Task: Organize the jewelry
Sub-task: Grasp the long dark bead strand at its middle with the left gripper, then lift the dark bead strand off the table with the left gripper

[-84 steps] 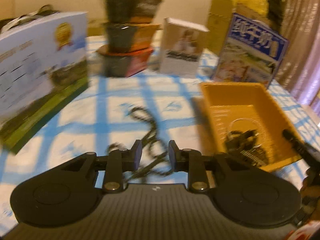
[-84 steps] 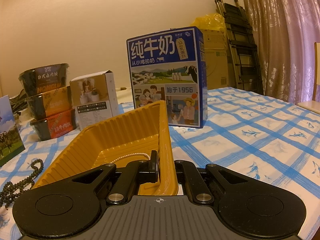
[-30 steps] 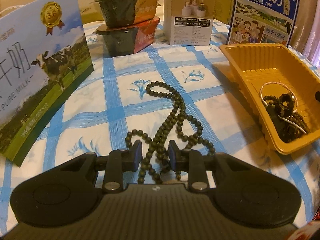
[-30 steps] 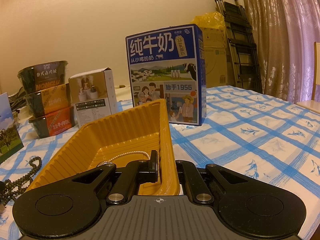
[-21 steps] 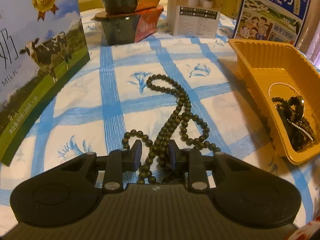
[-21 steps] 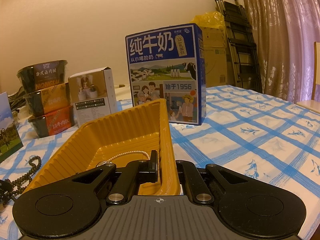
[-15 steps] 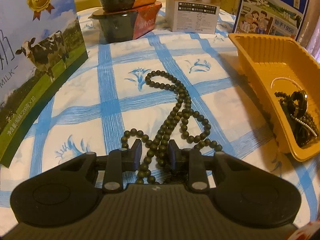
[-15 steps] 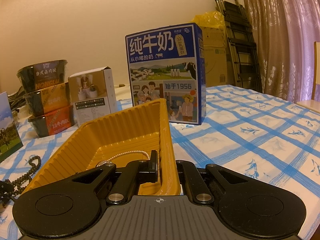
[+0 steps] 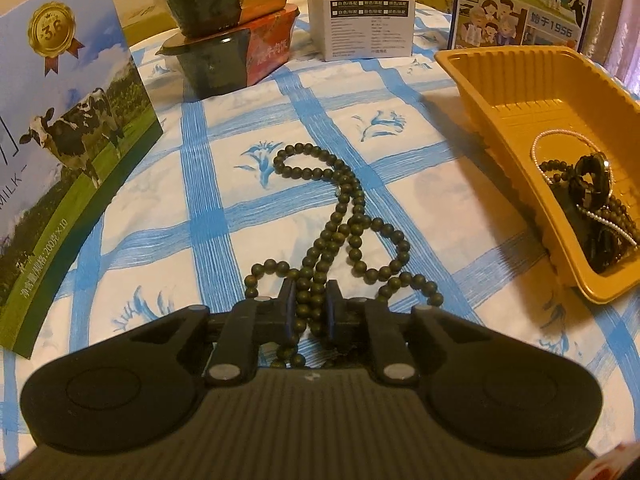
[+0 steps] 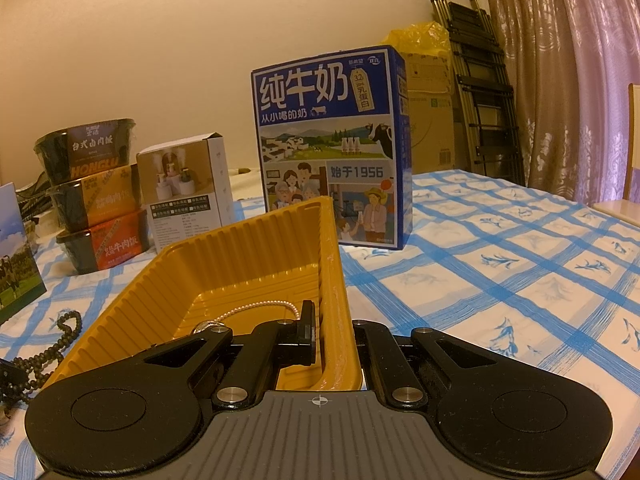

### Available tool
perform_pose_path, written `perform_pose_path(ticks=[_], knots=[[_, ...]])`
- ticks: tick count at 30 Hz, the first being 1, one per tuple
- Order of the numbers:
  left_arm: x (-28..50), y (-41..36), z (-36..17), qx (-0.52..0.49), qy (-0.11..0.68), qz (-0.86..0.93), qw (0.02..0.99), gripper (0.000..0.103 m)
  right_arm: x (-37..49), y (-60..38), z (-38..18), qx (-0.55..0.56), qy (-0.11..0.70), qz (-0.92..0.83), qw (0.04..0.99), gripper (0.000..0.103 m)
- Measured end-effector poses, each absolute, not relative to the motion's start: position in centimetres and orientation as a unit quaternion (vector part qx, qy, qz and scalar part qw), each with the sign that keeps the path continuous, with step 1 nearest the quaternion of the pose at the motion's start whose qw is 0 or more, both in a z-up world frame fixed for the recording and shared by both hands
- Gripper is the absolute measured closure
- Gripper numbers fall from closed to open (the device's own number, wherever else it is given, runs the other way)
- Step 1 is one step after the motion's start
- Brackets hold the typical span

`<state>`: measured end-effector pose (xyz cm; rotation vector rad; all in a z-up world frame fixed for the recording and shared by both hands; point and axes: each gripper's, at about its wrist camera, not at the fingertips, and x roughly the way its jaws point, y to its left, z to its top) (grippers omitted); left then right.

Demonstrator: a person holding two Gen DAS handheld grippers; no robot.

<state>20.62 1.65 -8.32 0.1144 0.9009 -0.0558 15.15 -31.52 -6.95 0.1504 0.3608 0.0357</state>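
Left wrist view: left tongs point steeply down at the counter; the jaws have just been closing and now pinch several strands of the bead necklace between the pads
Bead necklace: long string of small round dark green beads, matte; it lies in loose crossing loops on the cloth, near end bunched between the left pads, far loop reaching toward the stacked bowls
Counter: covered with a white cloth printed in a brushed blue check with small blue flower motifs
Tray: yellow tray of thin ribbed plastic, rectangular with sloped walls, to the right of the necklace and apart from it
Tray contents: a fine pearl strand in a curve, plus a heap of dark beads and a black ring-shaped piece
Right wrist view: right tongs clenched on the near wall of the yellow tray, one pad inside, one outside
Behind the tray: blue milk carton, glossy printed card, upright
Left of carton: white product box; beside it three stacked bowls, dark plastic with paper sleeves
Far left: milk box with cow print, standing upright at an angle to the necklace
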Motion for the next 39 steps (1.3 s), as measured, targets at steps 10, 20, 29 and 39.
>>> perform_pose_path(ticks=[10, 20, 29, 39], knots=[[19.7, 4.1, -2.5, 0.037, 0.39, -0.017, 0.92, 0.091, 15.2, -31.5, -7.4, 0.073, 0.179, 0.018, 0.981, 0.098], [18.0, 5.5, 4.6, 0.028, 0.328, -0.024, 0.944, 0.103, 15.1, -31.6, -7.5, 0.073, 0.18, 0.018, 0.981, 0.098], [18.6, 6.0, 1.7, 0.002, 0.373, -0.02, 0.928, 0.097, 15.1, -31.5, -7.5, 0.073, 0.18, 0.018, 0.981, 0.098], [22.4, 4.7, -5.2, 0.001, 0.399, -0.037, 0.916, 0.087, 15.0, -31.4, -7.6, 0.072, 0.181, 0.017, 0.981, 0.098]])
